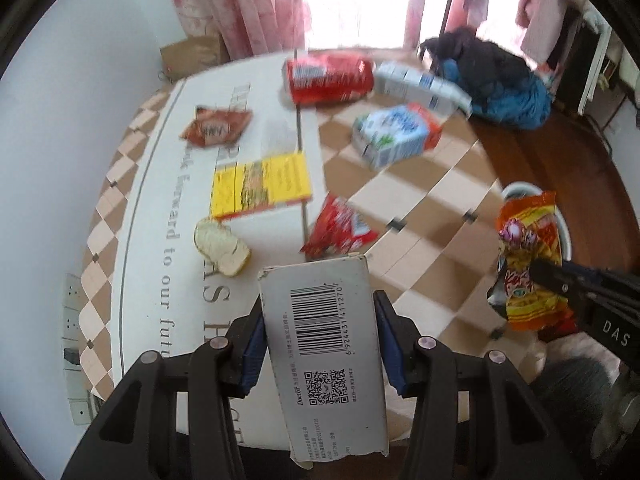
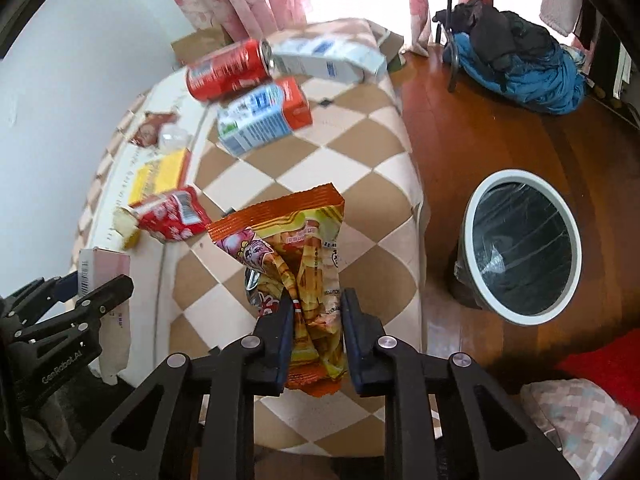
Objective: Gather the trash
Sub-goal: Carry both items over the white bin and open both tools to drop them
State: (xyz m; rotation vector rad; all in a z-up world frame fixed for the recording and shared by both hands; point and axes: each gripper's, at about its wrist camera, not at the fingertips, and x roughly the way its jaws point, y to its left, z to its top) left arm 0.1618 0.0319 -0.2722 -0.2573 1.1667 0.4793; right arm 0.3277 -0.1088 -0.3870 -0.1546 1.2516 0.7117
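**Both tongs loaded, bin off the table's corner**

Your left gripper clamps a flat grey cardboard box with a barcode and QR code; both blue pads press its long sides. The box's near end runs down between the arms, and its bottom corner looks torn. Your right gripper is closed tight on a crumpled orange-and-yellow snack bag, squeezing its middle; the bag's lower edge is tucked between the fingers.

Take the checkered brown-and-cream tablecloth as your landmark. Still lying on it are a red drink can on its side, a white-and-blue carton just beside the can at the far edge, a blue-and-orange milk carton nearer, a yellow flat box, a red crinkled wrapper, a brown-red sachet and a pale slice of bread. Motion blur smears the far items, so their labels cannot be read.

The round white-rimmed bin with a clear liner stands on the wooden floor, just off the cloth's right edge. From the left wrist view it is mostly hidden behind the snack bag. What lies inside it is too dark to make out.
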